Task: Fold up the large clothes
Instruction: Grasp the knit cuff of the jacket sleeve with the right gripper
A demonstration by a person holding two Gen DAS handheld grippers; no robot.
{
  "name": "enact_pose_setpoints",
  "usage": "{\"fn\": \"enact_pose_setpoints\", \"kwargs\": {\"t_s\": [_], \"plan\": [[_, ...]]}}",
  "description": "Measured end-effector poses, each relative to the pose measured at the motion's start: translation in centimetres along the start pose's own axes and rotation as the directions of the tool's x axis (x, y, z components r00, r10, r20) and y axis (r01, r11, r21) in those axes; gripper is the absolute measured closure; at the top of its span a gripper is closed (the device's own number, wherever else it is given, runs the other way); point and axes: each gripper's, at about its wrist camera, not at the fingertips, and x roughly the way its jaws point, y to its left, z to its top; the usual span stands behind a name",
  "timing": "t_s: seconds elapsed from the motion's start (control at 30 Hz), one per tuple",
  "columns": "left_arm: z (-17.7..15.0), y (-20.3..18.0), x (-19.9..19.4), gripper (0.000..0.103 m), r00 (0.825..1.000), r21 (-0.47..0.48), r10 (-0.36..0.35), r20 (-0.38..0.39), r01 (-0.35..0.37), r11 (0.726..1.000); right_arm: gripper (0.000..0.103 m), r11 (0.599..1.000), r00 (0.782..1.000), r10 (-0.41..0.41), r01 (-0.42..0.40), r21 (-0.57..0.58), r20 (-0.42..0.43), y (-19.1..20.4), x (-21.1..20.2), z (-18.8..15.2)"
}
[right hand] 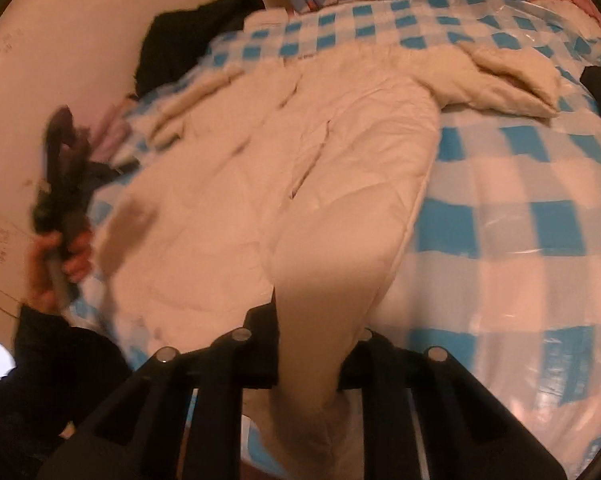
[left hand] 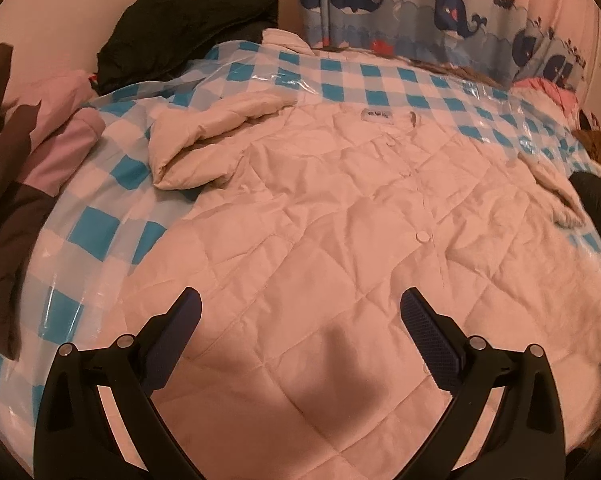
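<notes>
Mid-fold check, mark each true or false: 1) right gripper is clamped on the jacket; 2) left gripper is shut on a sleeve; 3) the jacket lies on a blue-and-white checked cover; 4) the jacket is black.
1) True: the right gripper is shut on a fold of the cream quilted jacket.
2) False: the left gripper is open above the jacket, holding nothing.
3) True: the checked cover lies under it.
4) False: it is cream; dark clothes lie apart by the wall.
</notes>
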Motion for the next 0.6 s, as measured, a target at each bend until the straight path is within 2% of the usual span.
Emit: {"fn": "enact_pose_setpoints", "kwargs": {"t_s": [0.1, 0.17, 0.2, 0.23, 0.27, 0.3, 0.33, 0.37, 0.4, 0.43, 0.47, 0.5, 0.57, 0.6], "plan": [[0.0, -0.6, 0.8, 0.007, 1.0, 0.013, -0.007, -0.026, 0.007, 1.0, 0.086, 1.0, 0.996, -0.031, 0.031, -0.004, -0.087, -1.4, 0.4, -1.4], [0.1, -1.2, 1.2, 0.007, 0.999, 0.026, -0.009, -0.037, 0.01, 1.0, 0.086, 0.999, 0.976, -0.05, 0.05, -0.005, -0.21, -1.9, 3.0, -2.6], [0.2, -1.6, 1.4, 0.007, 0.999, 0.033, -0.007, -0.036, 0.008, 0.999, 0.082, 0.999, 0.97, -0.029, 0.033, 0.012, -0.242, -2.7, 3.6, -3.3], [0.1, -1.9, 1.6, 0.007, 0.999, 0.04, -0.006, -0.037, 0.007, 0.999, 0.081, 0.999, 0.972, 0.004, 0.006, 0.044, -0.234, -3.5, 3.2, -3.4], [0.1, -2.2, 1.9, 0.007, 0.999, 0.043, -0.005, -0.044, 0.007, 0.999, 0.073, 0.998, 0.978, 0.021, -0.008, 0.064, -0.21, -4.1, 2.3, -3.2], [0.1, -2.4, 2.2, 0.007, 0.999, 0.043, -0.008, -0.052, 0.01, 0.999, 0.054, 0.998, 0.99, 0.0, 0.009, 0.065, -0.144, -4.7, 0.4, -2.7], [0.0, -2.6, 2.3, 0.007, 0.998, 0.039, -0.015, -0.056, 0.017, 0.999, 0.041, 0.995, 0.996, -0.059, 0.063, 0.072, -0.06, -5.5, -1.8, -2.0], [0.1, -2.7, 2.4, 0.007, 0.998, 0.032, -0.035, -0.053, 0.037, 0.999, 0.027, 0.986, 0.989, -0.144, 0.141, 0.09, 0.026, -6.6, -3.9, -0.9], [0.0, -3.0, 2.3, 0.007, 0.998, 0.032, -0.043, -0.044, 0.045, 0.998, 0.023, 0.973, 0.974, -0.215, 0.207, 0.105, 0.077, -7.3, -5.0, 0.2], [0.2, -3.1, 2.4, 0.007, 0.998, 0.029, -0.045, -0.037, 0.046, 0.999, 0.021, 0.949, 0.944, -0.305, 0.291, 0.121, 0.126, -8.2, -6.0, 2.3], [0.2, -3.5, 2.4, 0.007, 0.998, 0.019, -0.05, -0.031, 0.051, 0.999, 0.018, 0.935, 0.924, -0.35, 0.335, 0.12, 0.154, -8.4, -6.2, 4.0], [0.5, -3.6, 2.3, 0.007, 0.997, 0.002, -0.076, -0.023, 0.076, 0.997, 0.015, 0.908, 0.884, -0.42, 0.409, 0.096, 0.207, -8.7, -6.1, 7.4], [1.0, -4.1, 2.3, 0.007, 0.994, -0.024, -0.113, 0.007, 0.113, 0.993, 0.01, 0.87, 0.838, -0.485, 0.491, 0.044, 0.248, -9.1, -4.6, 11.7], [1.1, -4.4, 2.5, 0.007, 0.993, -0.034, -0.118, 0.017, 0.118, 0.992, 0.01, 0.846, 0.819, -0.516, 0.533, 0.002, 0.251, -9.3, -2.6, 15.1]]}}
